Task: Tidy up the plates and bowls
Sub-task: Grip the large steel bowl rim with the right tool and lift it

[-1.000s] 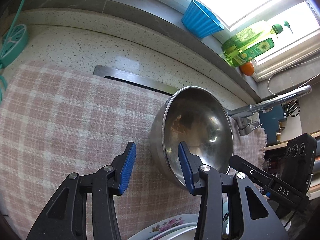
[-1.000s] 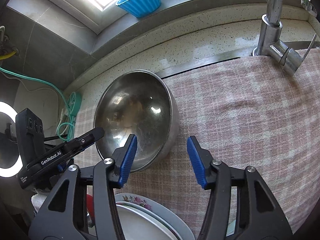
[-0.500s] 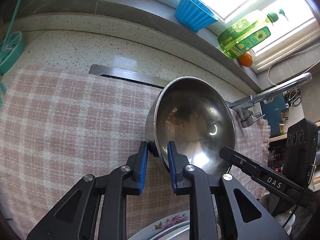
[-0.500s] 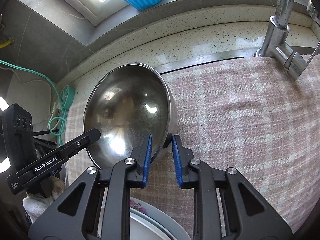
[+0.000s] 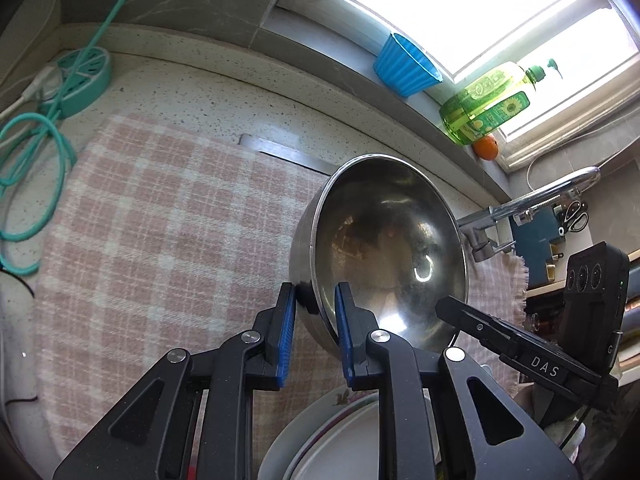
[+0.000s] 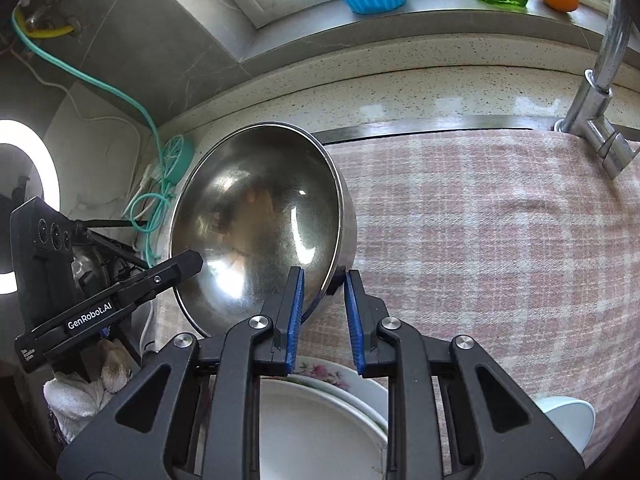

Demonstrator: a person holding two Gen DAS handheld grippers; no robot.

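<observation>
Now, on my left wrist view, the left tongs (image 5: 315, 330) pinch the steel bowl (image 5: 384, 248) by its rim, tilted over the checked cloth (image 5: 160, 232); plates (image 5: 332, 440) are cut off below; on my right view, the right tongs (image 6: 322, 312) clamp the opposite rim, nearly closed.

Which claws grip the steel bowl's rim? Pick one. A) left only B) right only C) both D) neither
C: the left claw and the right claw each have blue pads pinching the rim of the steel bowl, one on each side of the bowl.
</observation>
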